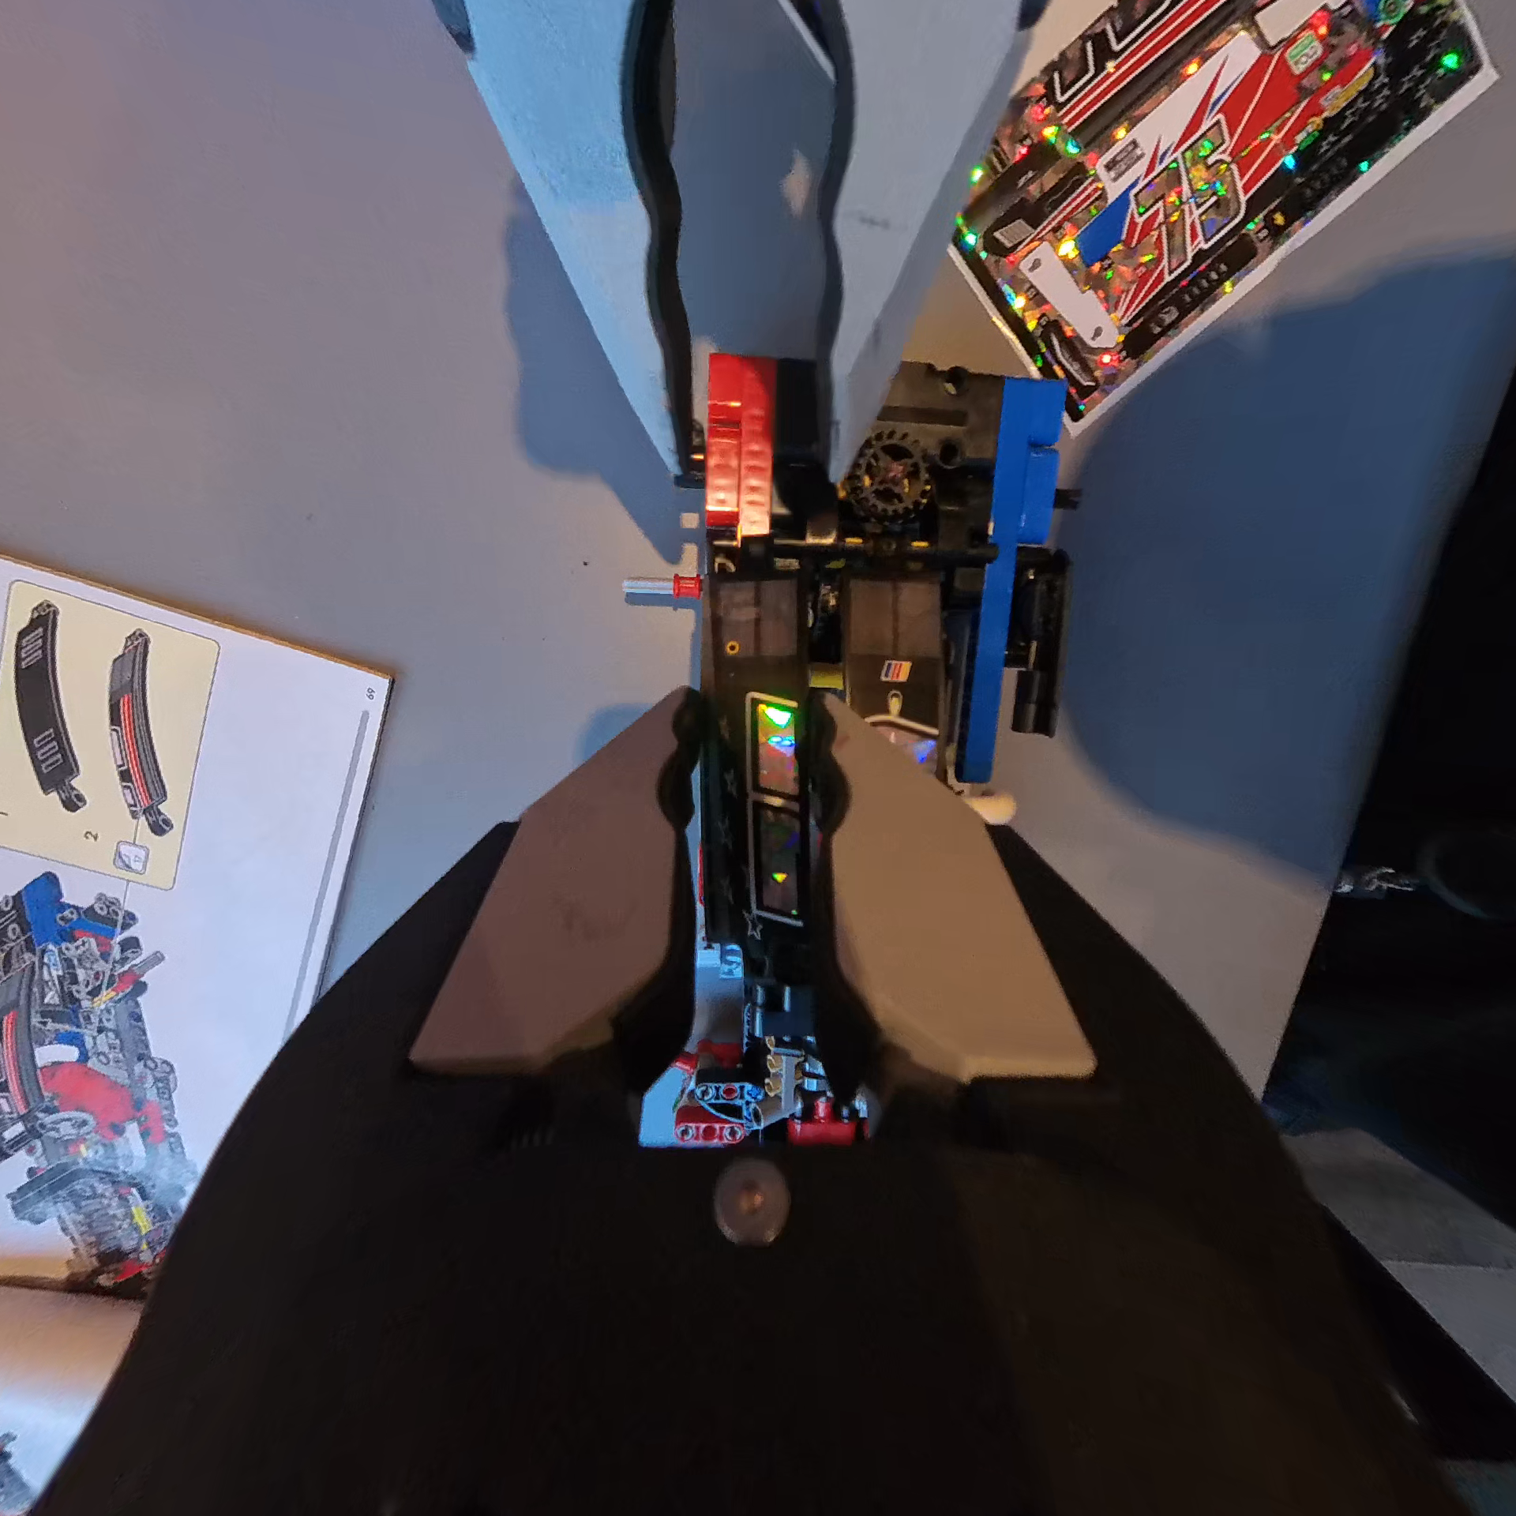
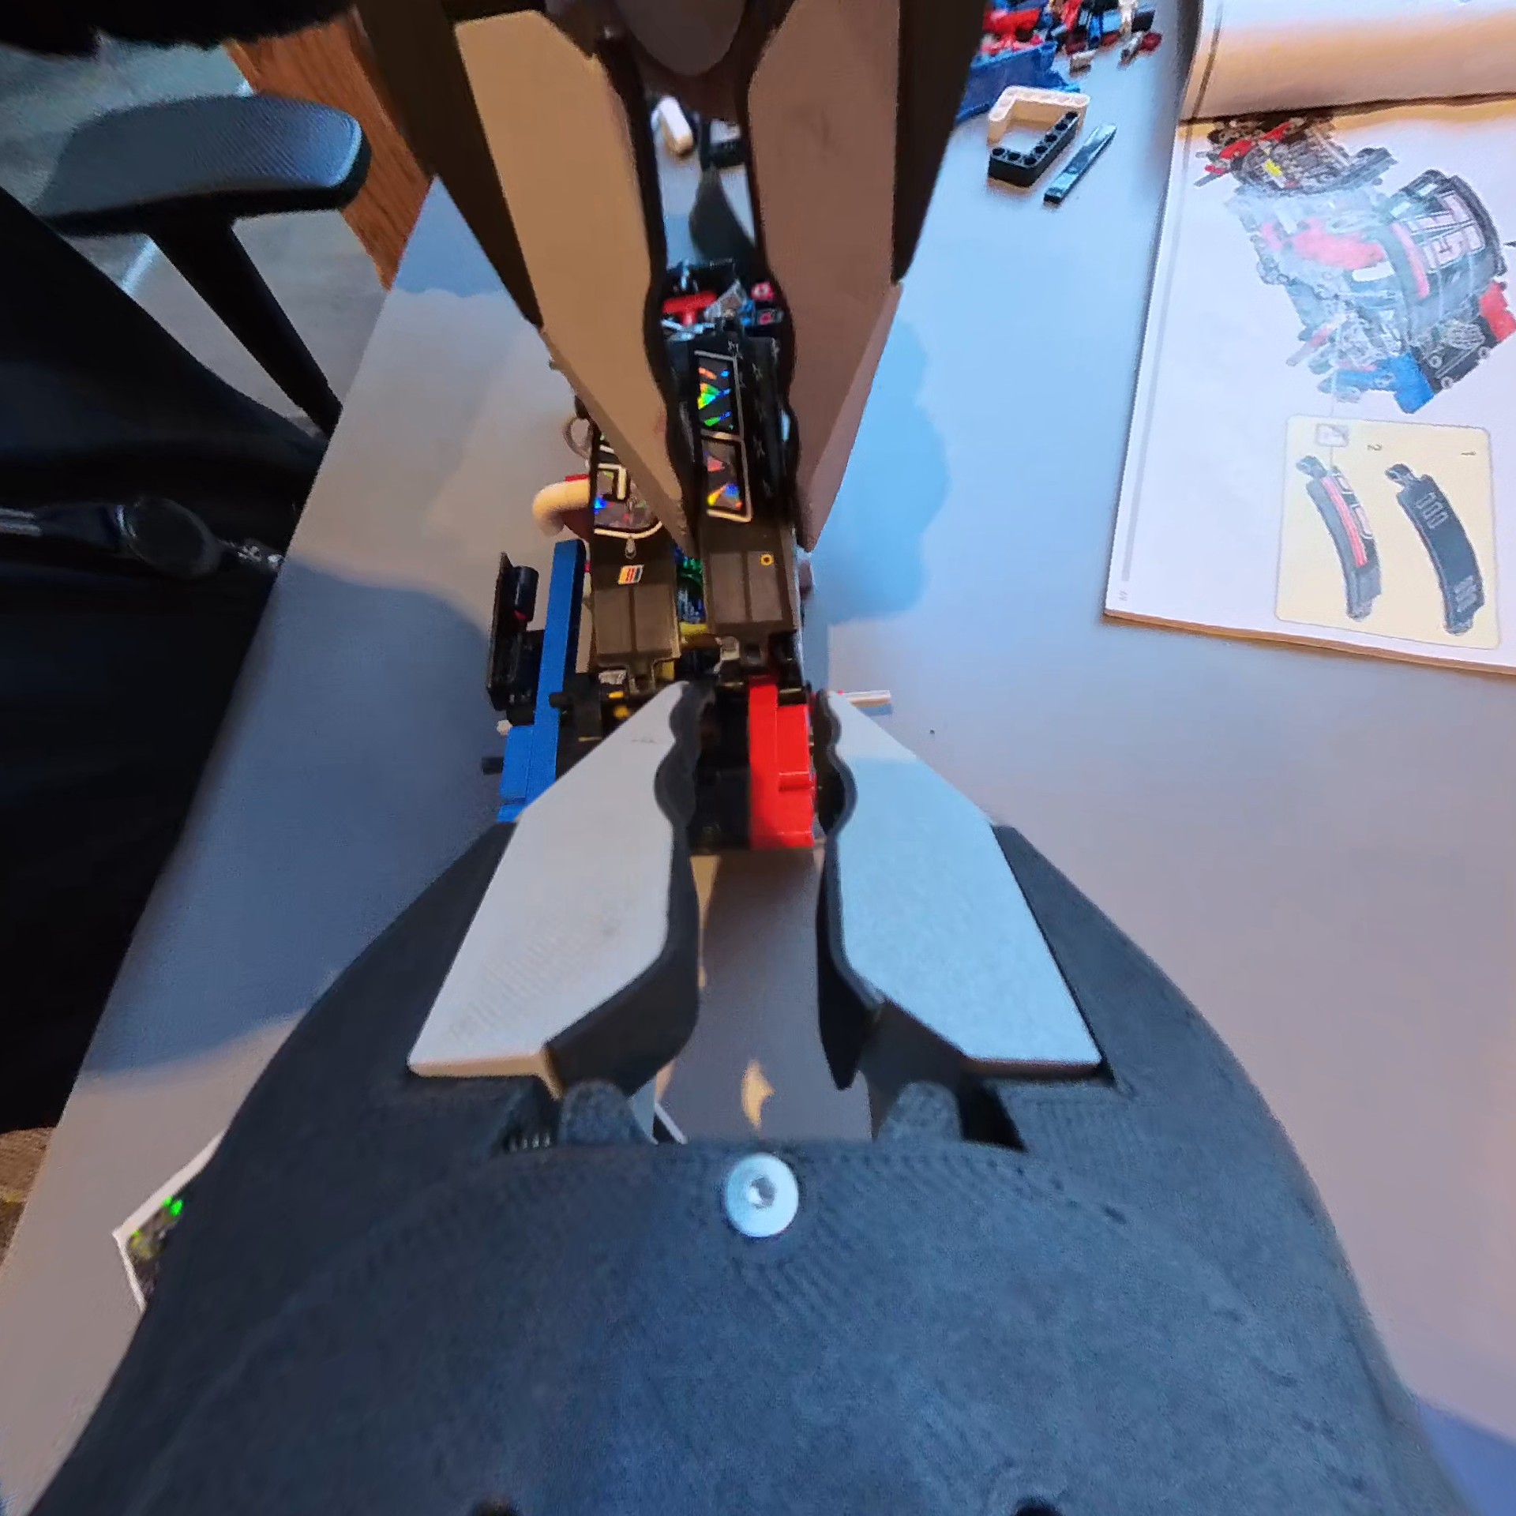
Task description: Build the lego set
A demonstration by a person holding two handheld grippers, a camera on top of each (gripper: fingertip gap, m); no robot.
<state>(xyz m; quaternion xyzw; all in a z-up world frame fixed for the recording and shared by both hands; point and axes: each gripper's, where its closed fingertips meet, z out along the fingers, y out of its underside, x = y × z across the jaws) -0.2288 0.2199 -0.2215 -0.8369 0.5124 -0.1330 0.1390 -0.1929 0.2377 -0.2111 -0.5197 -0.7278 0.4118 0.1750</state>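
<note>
Left gripper (image 1: pixel 755 738) clamped on black-and-blue plastic lego truck model (image 1: pixel 894 591), right gripper (image 2: pixel 751 738) clamped on its red panel (image 2: pixel 778 763); loose brick pile (image 2: pixel 1058 33) only in right wrist view.

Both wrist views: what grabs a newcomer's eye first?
The half-built lego vehicle at the centre of the grey table, clamped from opposite ends: the left gripper on its black panel with holographic stickers, the right gripper on its red and black end. Next, the glittering sticker sheet at upper right in the left wrist view, and the open instruction booklet beside the model.
</note>
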